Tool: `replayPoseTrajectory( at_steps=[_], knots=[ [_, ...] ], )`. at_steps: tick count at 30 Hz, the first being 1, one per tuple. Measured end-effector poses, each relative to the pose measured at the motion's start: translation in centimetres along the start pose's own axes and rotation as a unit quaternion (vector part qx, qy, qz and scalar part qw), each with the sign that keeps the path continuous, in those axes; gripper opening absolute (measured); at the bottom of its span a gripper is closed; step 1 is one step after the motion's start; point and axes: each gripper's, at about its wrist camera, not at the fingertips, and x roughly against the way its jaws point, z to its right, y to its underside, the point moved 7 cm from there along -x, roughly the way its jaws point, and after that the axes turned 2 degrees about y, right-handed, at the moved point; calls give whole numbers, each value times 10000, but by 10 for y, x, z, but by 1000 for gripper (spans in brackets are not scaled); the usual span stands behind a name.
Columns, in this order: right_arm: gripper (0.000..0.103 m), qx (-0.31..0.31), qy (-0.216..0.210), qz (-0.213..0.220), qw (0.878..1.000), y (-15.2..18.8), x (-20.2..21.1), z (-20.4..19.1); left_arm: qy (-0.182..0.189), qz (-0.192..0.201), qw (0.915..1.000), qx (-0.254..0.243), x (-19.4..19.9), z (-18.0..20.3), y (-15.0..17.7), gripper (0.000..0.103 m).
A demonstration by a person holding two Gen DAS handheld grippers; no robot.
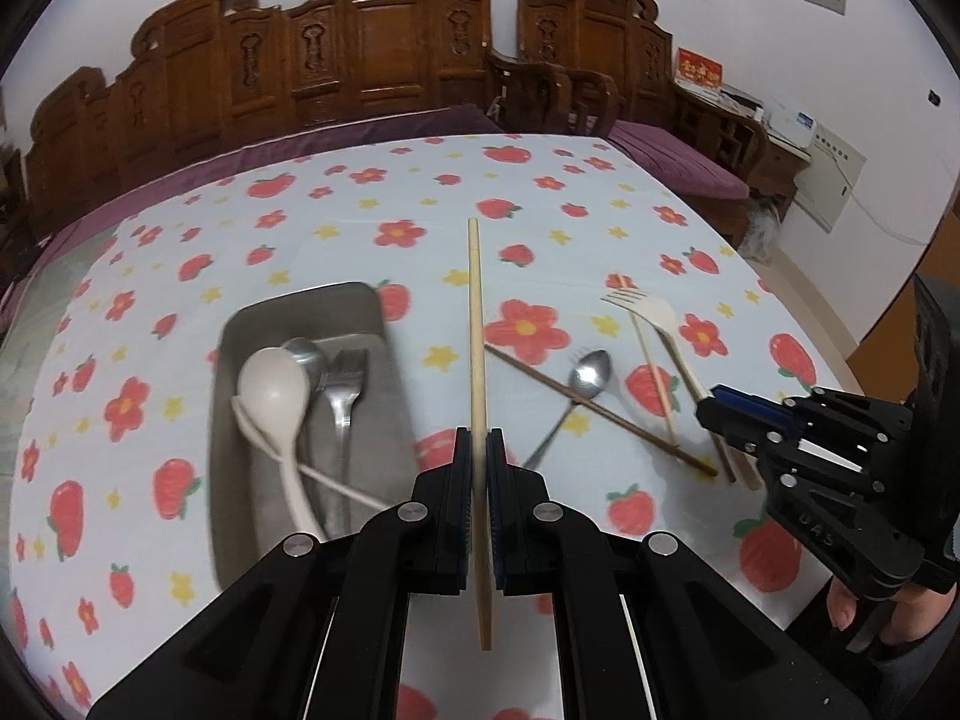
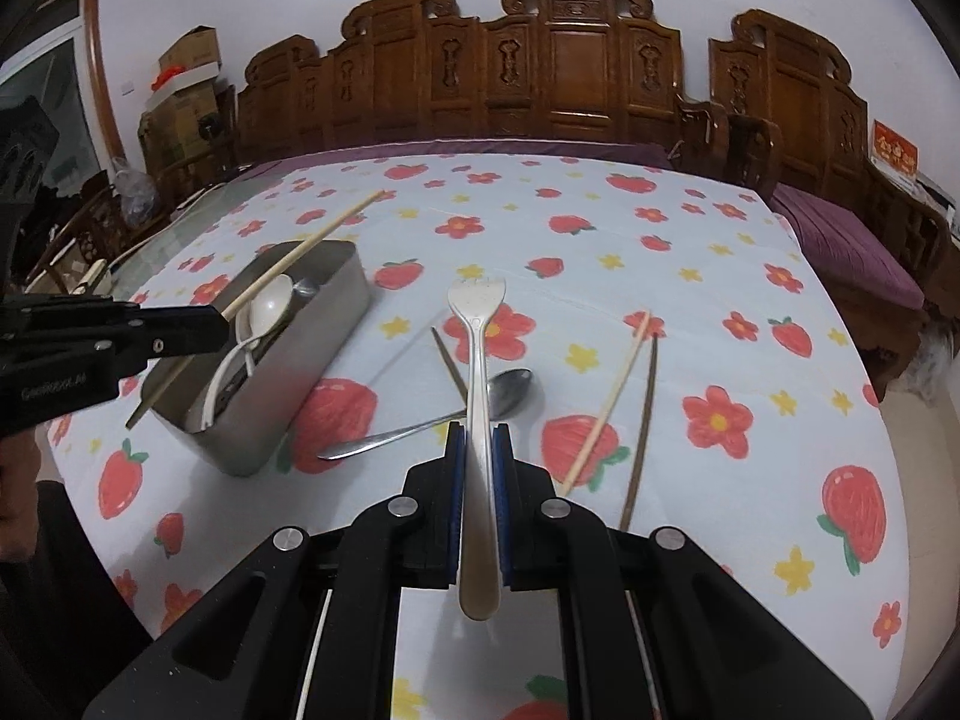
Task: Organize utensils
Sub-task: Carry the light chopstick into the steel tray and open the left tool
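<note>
Both grippers are clamped: left gripper [image 1: 479, 450] on a pale chopstick [image 1: 476, 324], right gripper [image 2: 479, 450] on a white fork [image 2: 478, 360]. I judge I'm mid-carry; next, lower each into the metal tray [image 2: 288, 420] at near left.

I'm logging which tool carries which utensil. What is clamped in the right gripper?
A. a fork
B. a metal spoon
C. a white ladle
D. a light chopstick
A: in the right wrist view the right gripper is shut on a fork, tines pointing away; the light chopstick is in the left gripper, and the metal spoon lies on the table.
</note>
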Motion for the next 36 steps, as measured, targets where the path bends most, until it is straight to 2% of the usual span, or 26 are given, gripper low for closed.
replayPoseTrajectory(
  at_steps=[12, 21, 31, 32, 33, 35, 36],
  knots=[
    [11, 72, -257, 182, 9995, -7, 12, -31, -254, 6, 9993, 259, 4, -54, 4, 4],
    [11, 191, -306, 126, 9993, -3, 8, -43, -380, -337, 9979, 403, -29, -87, 17, 4],
    [11, 283, -305, 20, 9991, 0, 0, -49, -273, -650, 9965, 453, -58, -94, 28, 4],
    [11, 276, -313, 10, 9991, 0, 0, -49, -235, -638, 9966, 475, -57, -94, 29, 7],
    [11, 265, -303, 14, 9992, -2, 0, -49, -224, -620, 9967, 480, -56, -94, 30, 16],
    [11, 249, -318, 20, 9992, -5, 1, -51, -267, -447, 9978, 419, -49, -94, 29, 25],
    [11, 263, -326, 26, 9991, -7, 2, -52, -307, -379, 9981, 385, -45, -94, 29, 27]
  ],
)
